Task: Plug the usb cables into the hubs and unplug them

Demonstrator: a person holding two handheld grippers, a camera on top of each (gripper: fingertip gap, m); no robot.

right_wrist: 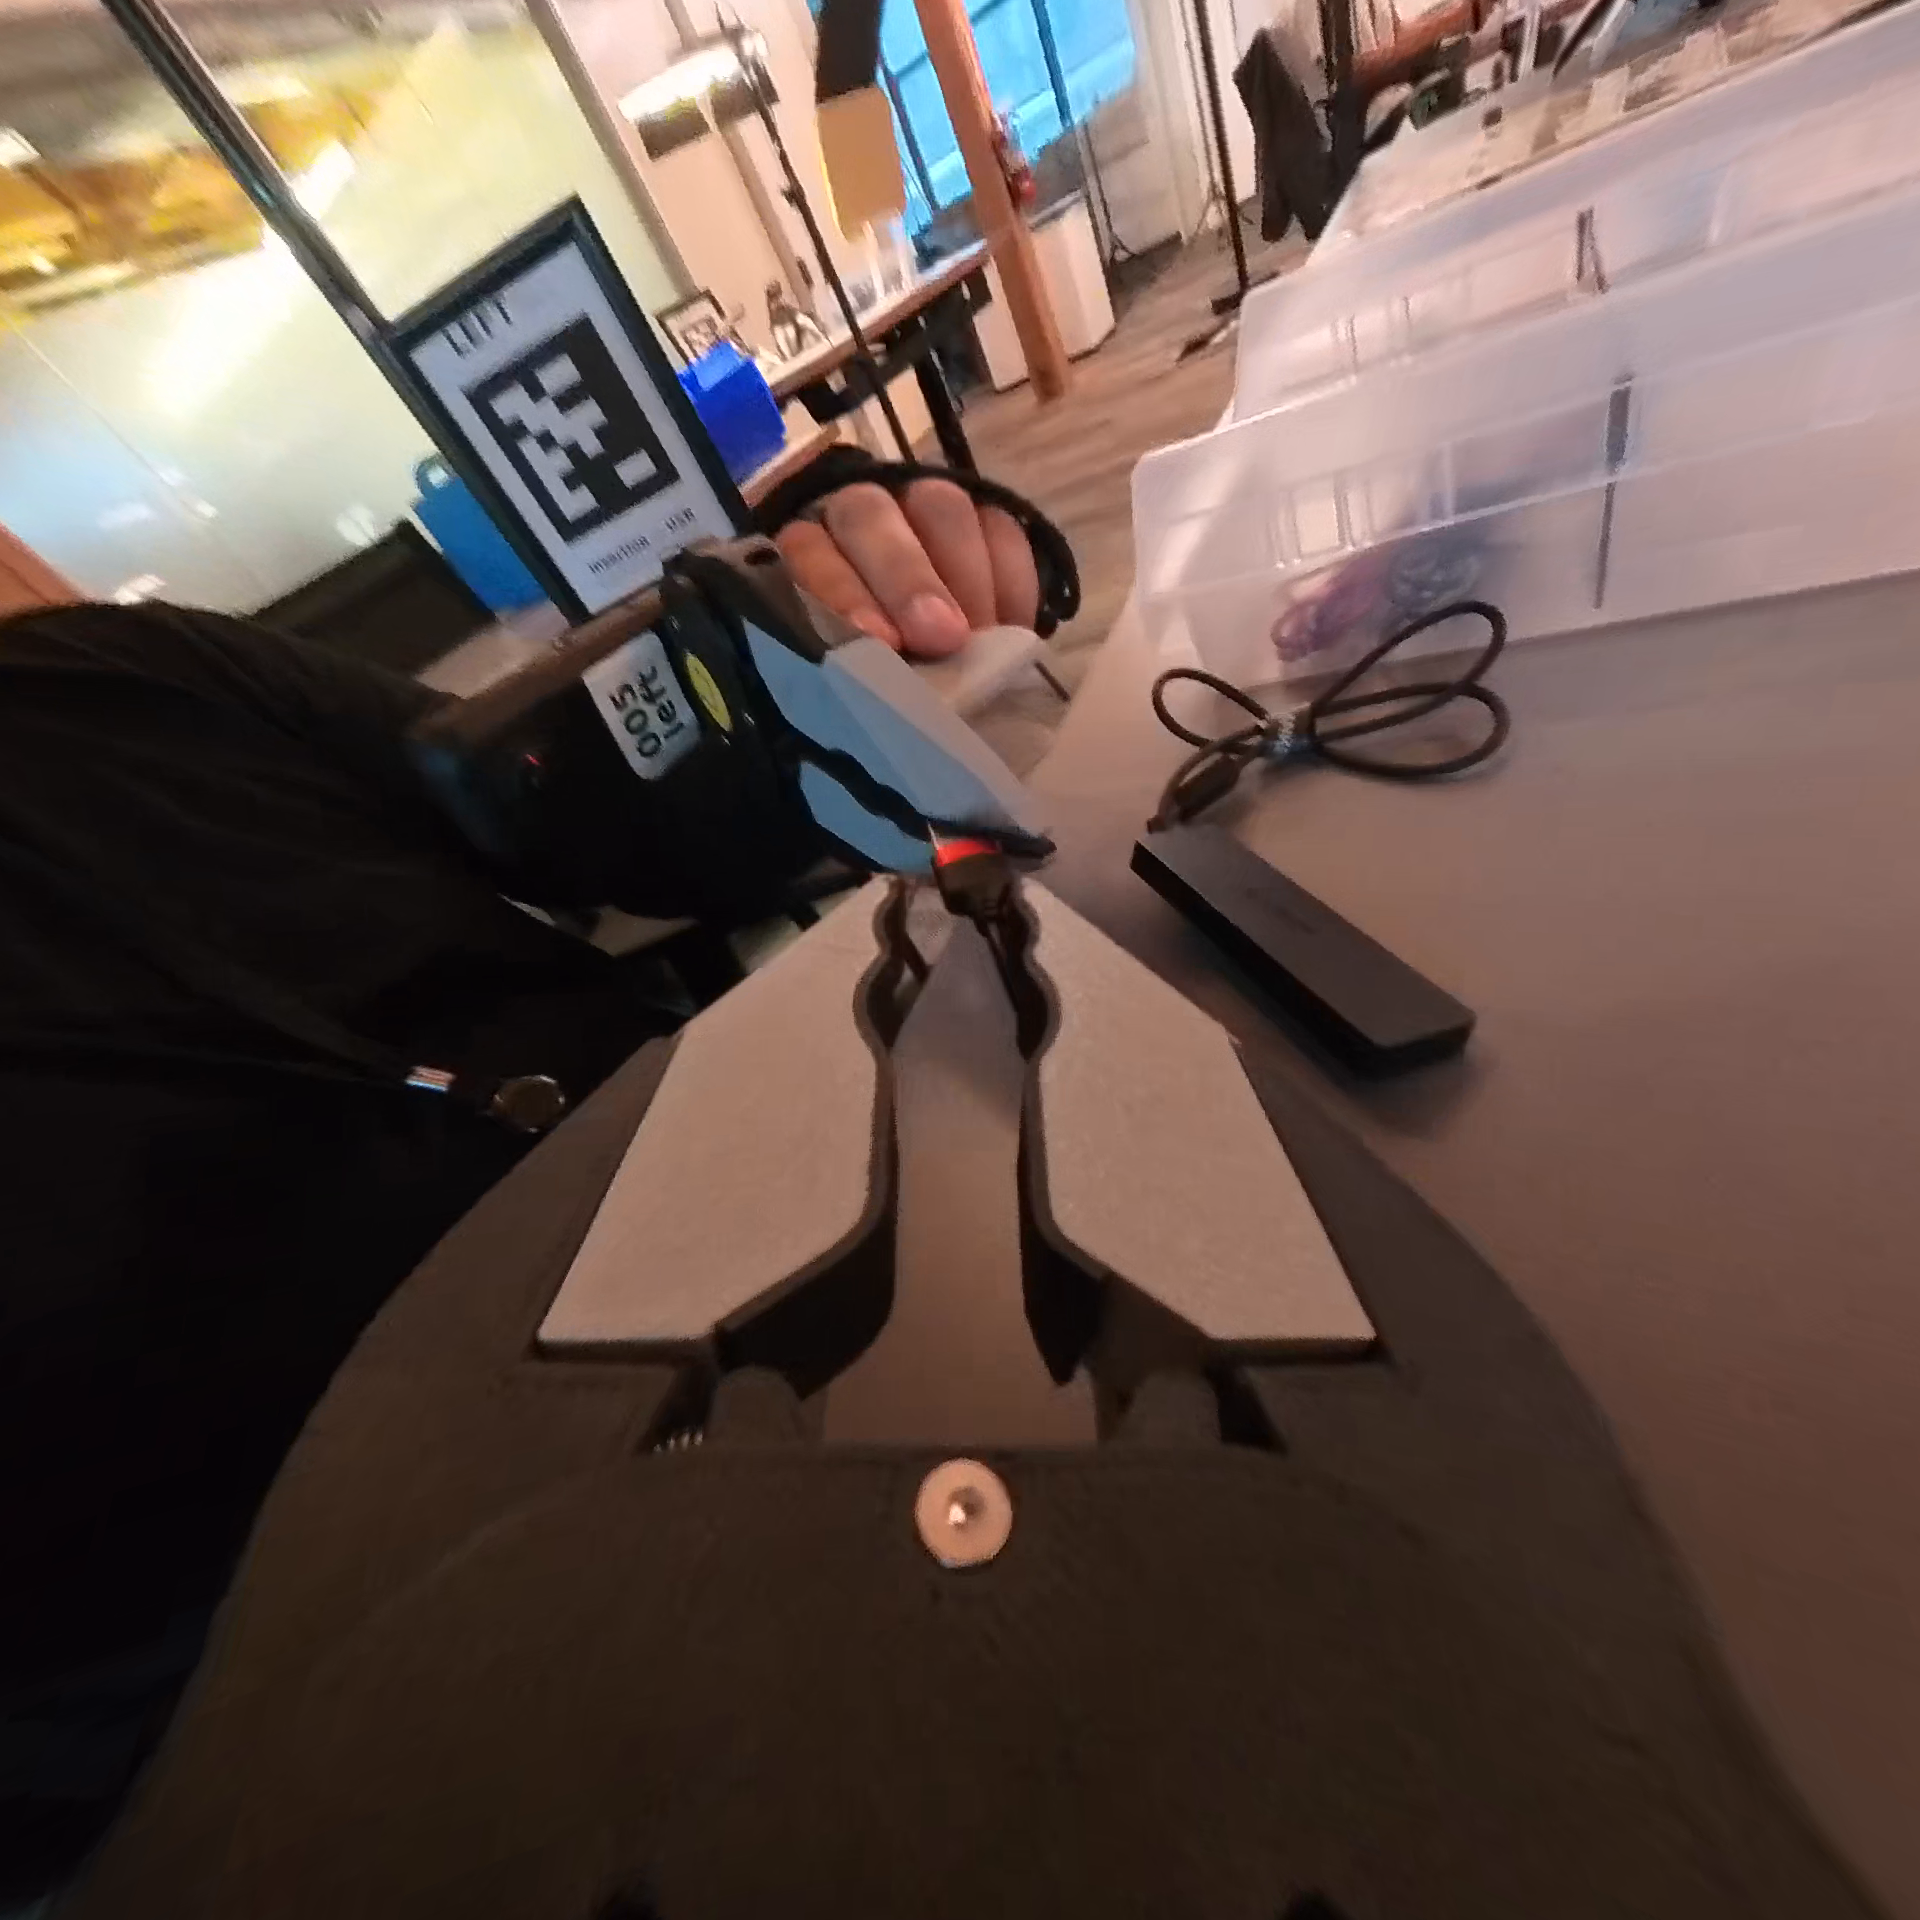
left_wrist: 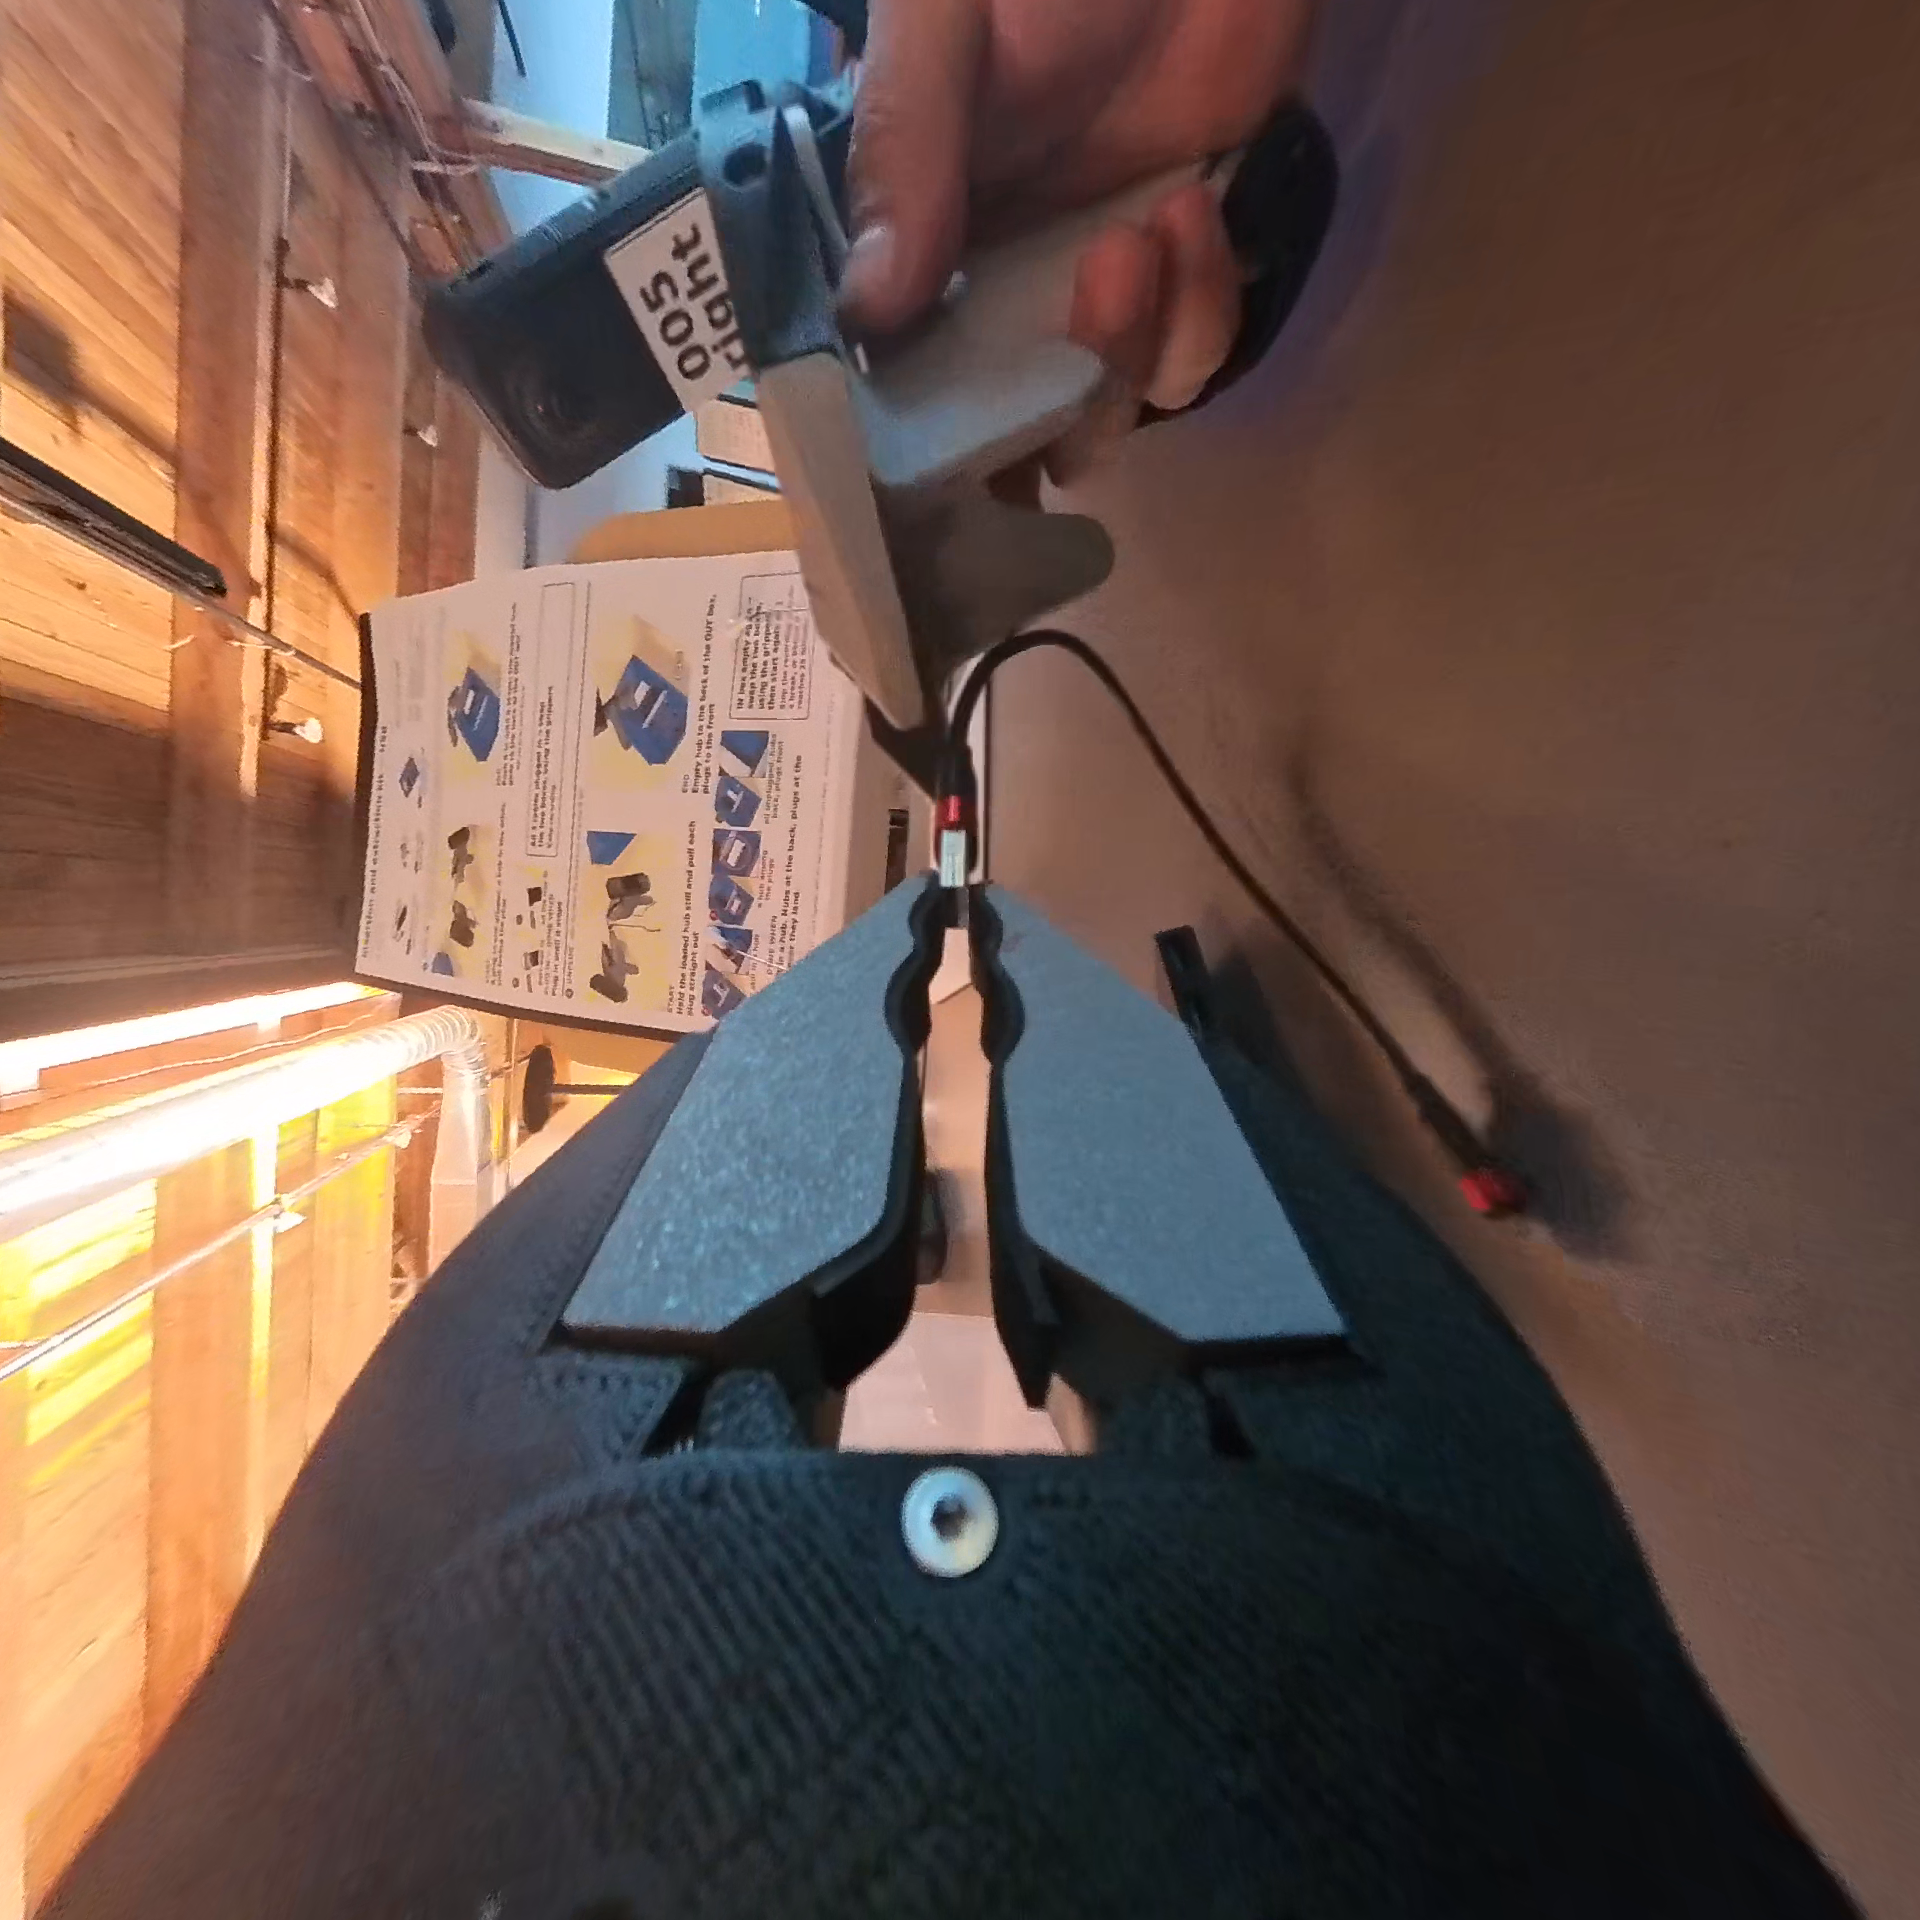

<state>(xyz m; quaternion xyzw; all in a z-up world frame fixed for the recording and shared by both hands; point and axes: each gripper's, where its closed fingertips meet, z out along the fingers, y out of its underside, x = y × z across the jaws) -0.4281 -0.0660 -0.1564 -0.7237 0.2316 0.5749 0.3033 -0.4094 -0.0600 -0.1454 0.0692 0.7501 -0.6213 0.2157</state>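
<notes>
**Labels.** The right gripper (right_wrist: 961,914) carried a white label (left_wrist: 675,301) with black characters on its camera housing. The left gripper (left_wrist: 951,909) carried a similar white label (right_wrist: 649,707) beside a round yellow sticker (right_wrist: 704,681). A framed card (right_wrist: 566,447) with a black-and-white block marker and small print stood behind the left gripper. A printed instruction sheet (left_wrist: 582,790) with photographs and blue diagrams stood at the far edge of the table (left_wrist: 1558,727).

**Task items.** The USB cable (left_wrist: 1195,790) was thin and black. Its plug (left_wrist: 951,831) had a black body, a red ring and a silver metal end, and was held in the air between the two grippers. The cable's other end (left_wrist: 1491,1190), also marked red, lay on the table. A flat black hub (right_wrist: 1299,966) lay on the table to the right of the grippers, apart from the plug. A second black cable (right_wrist: 1351,707), coiled, lay just behind the hub, near a clear plastic bin (right_wrist: 1455,416).

**Pose.** The grippers met tip to tip. The left gripper's fingers were drawn narrow and clamped the plug at its metal end. The right gripper's fingers were also narrow, with the plug's black body between the tips; firm contact could not be confirmed. A hand (left_wrist: 1039,156) gripped the right gripper's handle. A second hand (right_wrist: 914,561), under a black strap, gripped the left one.
</notes>
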